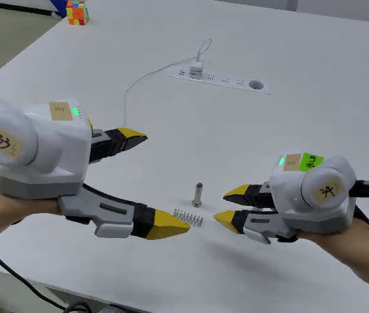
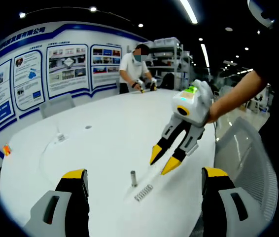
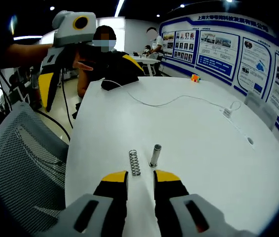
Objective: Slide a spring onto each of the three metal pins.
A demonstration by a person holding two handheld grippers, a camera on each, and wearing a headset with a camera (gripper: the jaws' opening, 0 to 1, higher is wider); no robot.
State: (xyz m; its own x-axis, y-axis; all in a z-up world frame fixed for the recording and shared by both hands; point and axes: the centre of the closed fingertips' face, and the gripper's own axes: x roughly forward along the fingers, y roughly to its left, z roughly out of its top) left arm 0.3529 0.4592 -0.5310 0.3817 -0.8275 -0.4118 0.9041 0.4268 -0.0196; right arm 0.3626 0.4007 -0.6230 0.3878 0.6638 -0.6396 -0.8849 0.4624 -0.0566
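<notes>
Jaws gape wide on left gripper (image 1: pixel 160 181), barely parted on right gripper (image 1: pixel 222 205) (both empty); spring (image 1: pixel 188 218) lies at 7 o'clock from pin (image 1: pixel 197 195).

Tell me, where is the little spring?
In the head view, the spring lies flat on the table beside the upright metal pin, between the left gripper and right gripper.

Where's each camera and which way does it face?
Head view: headset, looking down at the table; left gripper, right gripper and hands show.
Left gripper view: on that gripper, facing the right one; own jaws below.
Right gripper view: on that gripper, facing the pin; own jaws below.
All share pin and spring.
</notes>
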